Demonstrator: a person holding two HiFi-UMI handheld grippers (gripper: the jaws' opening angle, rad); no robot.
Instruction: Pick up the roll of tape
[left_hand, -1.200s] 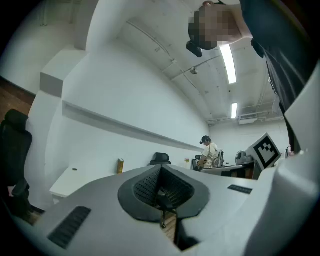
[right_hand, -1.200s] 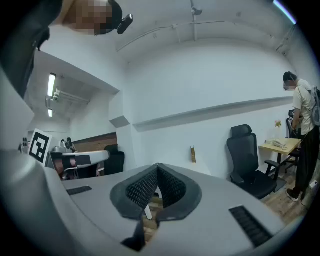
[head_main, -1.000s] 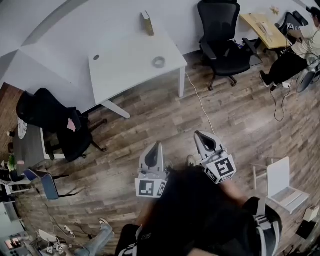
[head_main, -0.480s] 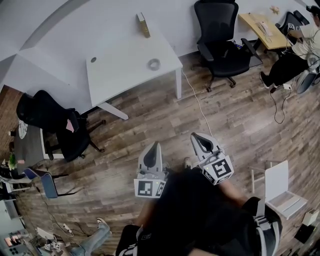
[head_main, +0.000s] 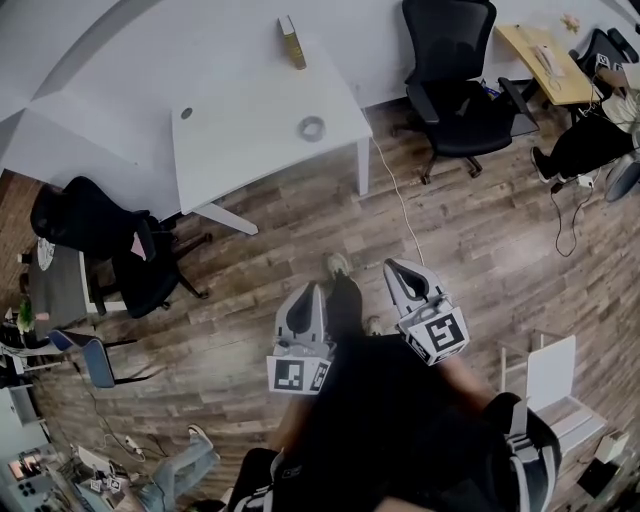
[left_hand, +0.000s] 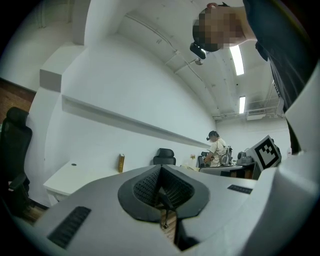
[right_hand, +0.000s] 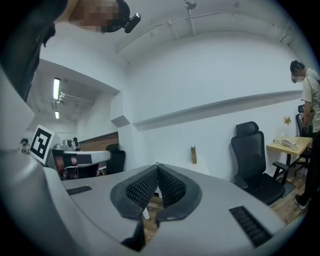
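The roll of tape, a small grey ring, lies flat on the white table at the top of the head view, near the table's right end. Both grippers hang over the wooden floor, well short of the table. My left gripper is shut with nothing in it, and its jaws meet at the tip. To its right, my right gripper is also shut and empty. Neither gripper view shows the tape.
A tan upright box stands at the table's far edge. Black office chairs sit at left and at the back right. A white cable runs across the floor. A person sits at a wooden desk far right. A white chair stands lower right.
The person's foot has stepped forward between the two grippers. Both grippers stay shut and almost in the same place; the table has barely shifted in view.
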